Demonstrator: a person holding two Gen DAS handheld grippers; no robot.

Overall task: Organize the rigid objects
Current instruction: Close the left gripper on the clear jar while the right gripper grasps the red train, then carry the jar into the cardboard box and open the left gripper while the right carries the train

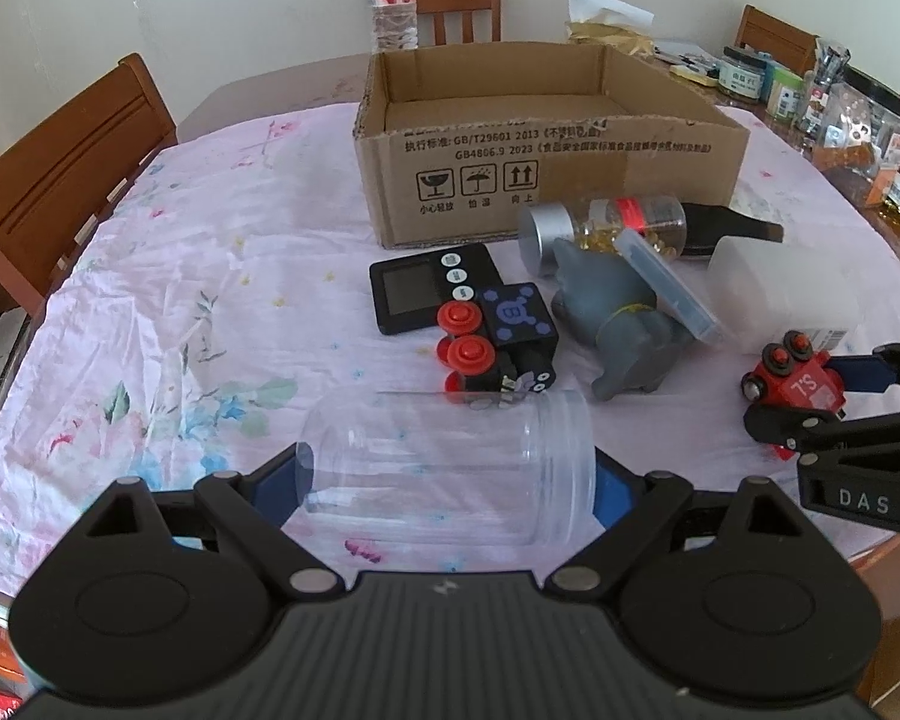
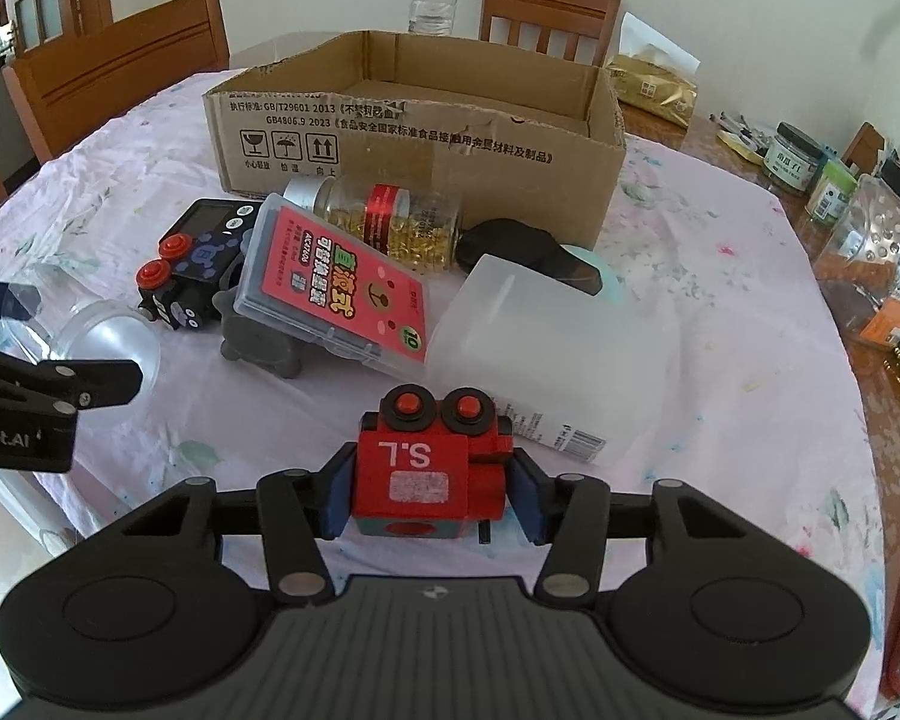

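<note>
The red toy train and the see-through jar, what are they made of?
Red toy train: probably painted wood, going by its blocky shape and glossy solid colour. See-through jar: likely clear hard plastic; the tablecloth shows through it and its neck has moulded threads.

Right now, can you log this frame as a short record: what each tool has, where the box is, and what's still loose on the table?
left tool: closed around the clear plastic jar, which lies on its side
right tool: pads against both sides of the red toy train
cardboard box: open, behind the clutter; no items visible inside
loose on tablecloth: black toy train, black timer, grey animal figure, capsule bottle, red-labelled flat case, frosted container
stacking: flat case leans on the grey figure
</note>
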